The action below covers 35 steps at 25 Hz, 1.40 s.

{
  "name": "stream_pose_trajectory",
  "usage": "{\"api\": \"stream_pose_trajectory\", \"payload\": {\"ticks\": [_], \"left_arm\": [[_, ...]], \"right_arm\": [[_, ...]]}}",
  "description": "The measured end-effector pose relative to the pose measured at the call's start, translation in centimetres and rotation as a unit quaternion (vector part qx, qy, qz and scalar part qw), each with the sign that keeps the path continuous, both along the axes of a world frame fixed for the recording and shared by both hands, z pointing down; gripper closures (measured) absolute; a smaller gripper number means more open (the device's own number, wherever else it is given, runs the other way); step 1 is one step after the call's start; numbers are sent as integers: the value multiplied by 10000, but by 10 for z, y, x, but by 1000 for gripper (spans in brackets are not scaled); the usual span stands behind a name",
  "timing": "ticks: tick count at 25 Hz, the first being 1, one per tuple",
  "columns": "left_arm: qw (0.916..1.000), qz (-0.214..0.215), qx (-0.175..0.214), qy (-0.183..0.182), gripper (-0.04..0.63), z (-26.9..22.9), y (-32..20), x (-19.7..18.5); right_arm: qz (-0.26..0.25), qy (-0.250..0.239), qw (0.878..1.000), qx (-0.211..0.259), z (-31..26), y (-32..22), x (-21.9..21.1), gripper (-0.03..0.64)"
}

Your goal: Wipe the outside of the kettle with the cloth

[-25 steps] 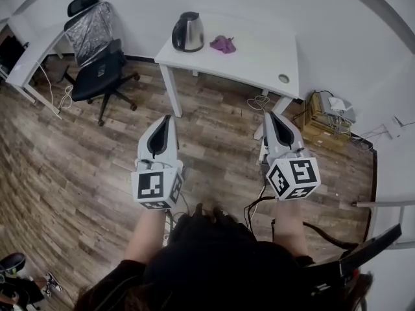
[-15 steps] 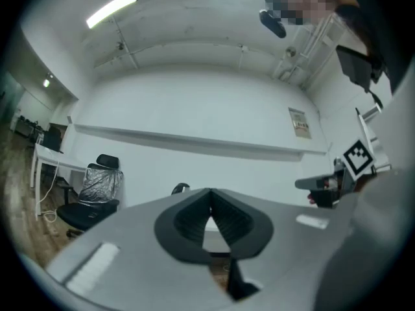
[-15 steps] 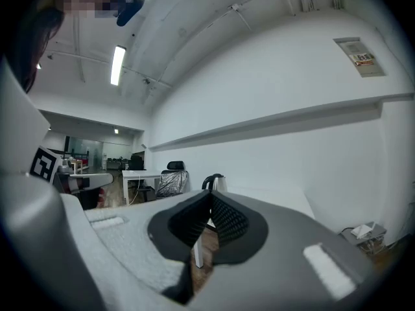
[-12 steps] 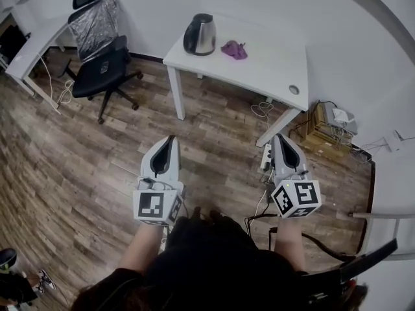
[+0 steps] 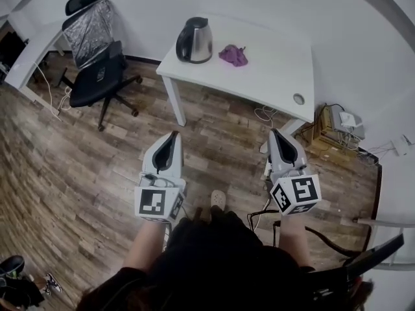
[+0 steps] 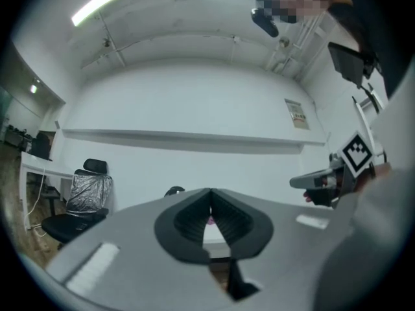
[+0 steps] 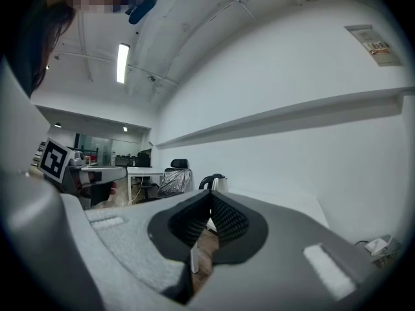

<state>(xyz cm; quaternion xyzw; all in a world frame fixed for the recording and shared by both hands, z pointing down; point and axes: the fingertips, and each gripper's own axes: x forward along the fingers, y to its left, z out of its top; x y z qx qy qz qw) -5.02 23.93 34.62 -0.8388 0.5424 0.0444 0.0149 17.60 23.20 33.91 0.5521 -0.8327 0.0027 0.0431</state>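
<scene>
Head view: a white tabletop (image 5: 272, 76) stands against the wall on a wood-plank floor (image 5: 78, 167). The kettle (image 5: 194, 41) sits upright near its left end, and the purple cloth (image 5: 233, 56) lies just beside it, not touching. A black office chair (image 5: 97, 57) stands to the left. The left gripper (image 5: 172, 136) and right gripper (image 5: 273, 133) hover over the floor, well short of the tabletop.

Left gripper view: jaws pressed together, empty.

Right gripper view: jaws likewise together on nothing, with the kettle beyond them.

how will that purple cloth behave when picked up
The purple cloth lies crumpled in a loose heap, so it probably hangs floppy and weighs little. On the smooth white table it would likely slide rather than roll.
</scene>
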Motion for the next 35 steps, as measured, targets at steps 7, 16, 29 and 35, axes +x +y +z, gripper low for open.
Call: {"api": "stream_pose_trajectory", "payload": {"ticks": [7, 16, 29, 35], "left_arm": [[9990, -279, -260, -244, 592, 6, -59, 13], [9977, -576, -144, -326, 592, -3, -106, 8], [9989, -160, -165, -401, 592, 0, -216, -21], [9983, 112, -276, -503, 592, 6, -261, -32]], "right_arm": [[-368, -91, 9993, 13, 0, -64, 7, 614], [-484, -190, 9986, -26, 0, -122, 8, 614], [-196, -53, 9997, -111, -1, -209, -19, 614], [-57, -46, 9999, -130, -5, -246, -36, 614]]}}
